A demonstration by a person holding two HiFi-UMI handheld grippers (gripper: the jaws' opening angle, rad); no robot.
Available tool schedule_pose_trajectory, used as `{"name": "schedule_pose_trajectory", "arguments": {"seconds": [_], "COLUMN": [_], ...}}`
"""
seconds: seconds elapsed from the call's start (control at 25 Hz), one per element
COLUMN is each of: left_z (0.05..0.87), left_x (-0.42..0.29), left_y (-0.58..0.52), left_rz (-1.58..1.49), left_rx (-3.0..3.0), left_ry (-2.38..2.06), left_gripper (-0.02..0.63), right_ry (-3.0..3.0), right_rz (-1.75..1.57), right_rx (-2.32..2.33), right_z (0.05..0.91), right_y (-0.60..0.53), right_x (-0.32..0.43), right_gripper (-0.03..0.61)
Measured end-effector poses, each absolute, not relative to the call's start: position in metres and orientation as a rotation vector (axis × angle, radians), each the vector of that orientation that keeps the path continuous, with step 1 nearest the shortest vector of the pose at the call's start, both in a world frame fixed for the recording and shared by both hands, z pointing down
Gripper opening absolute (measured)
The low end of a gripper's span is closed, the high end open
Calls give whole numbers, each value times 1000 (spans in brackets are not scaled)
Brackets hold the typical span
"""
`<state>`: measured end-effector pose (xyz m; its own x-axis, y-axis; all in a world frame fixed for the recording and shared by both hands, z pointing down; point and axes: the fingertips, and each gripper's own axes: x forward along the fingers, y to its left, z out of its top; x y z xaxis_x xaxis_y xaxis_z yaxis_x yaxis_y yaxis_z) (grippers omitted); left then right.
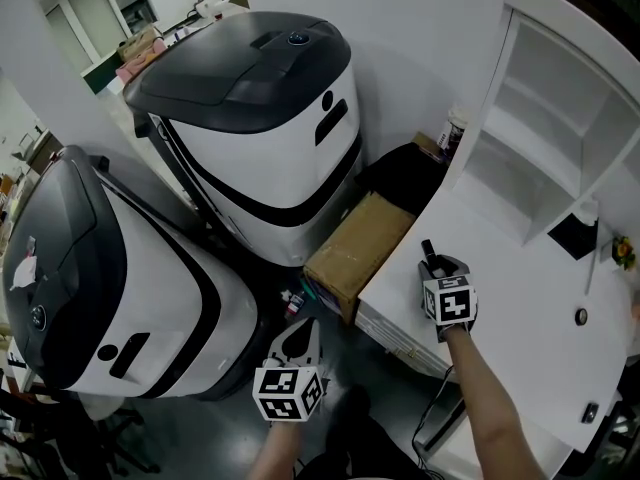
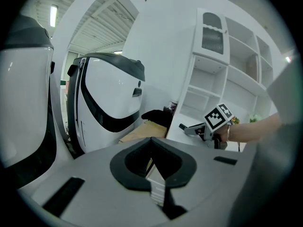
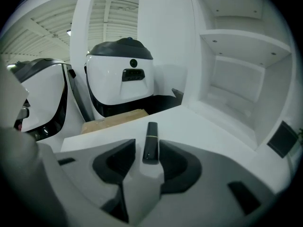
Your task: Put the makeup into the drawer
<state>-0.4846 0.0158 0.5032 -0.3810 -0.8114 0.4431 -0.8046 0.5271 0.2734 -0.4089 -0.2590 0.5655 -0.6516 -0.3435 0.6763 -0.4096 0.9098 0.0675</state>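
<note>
Right gripper [image 3: 150, 161] pinches the lipstick [image 3: 150, 143] just by its tail, so it could swivel out onto the desk [image 1: 520, 303]; left gripper [image 2: 155, 181] looks closed on nothing.

A white desk [image 1: 520, 313] with shelves [image 1: 560, 138] adjoins a cardboard box [image 1: 362, 246].

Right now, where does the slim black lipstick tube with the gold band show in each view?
Head view: the slim black lipstick tube sits right of centre, sticking out of the right tool.
Left gripper view: right of centre, only its dark tip shows at the front of that tool.
Right gripper view: dead centre, clamped between the jaws.
Shared landmark: the brown cardboard box.
</note>
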Motion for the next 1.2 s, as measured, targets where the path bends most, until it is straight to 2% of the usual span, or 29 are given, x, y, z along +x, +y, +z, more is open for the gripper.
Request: {"name": "schedule_pose_trajectory", "arguments": {"seconds": [0.32,0.56,1.2], "left_z": [503,502,491], "left_x": [-483,-479,-468], "left_y": [15,21,47], "left_rz": [-21,-18,-30], "left_rx": [1311,1307,1309], "left_ry": [-2238,-2243,-2268], "left_gripper": [3,3,3], "right_ry": [-2308,-2303,-2381], "right_rz": [85,67,112], "right_rx": [537,532,526], "right_z": [568,568,543], "right_y": [-259,-261,-212], "right_x": [-409,-408,-402], "right_gripper": [147,107,100]}}
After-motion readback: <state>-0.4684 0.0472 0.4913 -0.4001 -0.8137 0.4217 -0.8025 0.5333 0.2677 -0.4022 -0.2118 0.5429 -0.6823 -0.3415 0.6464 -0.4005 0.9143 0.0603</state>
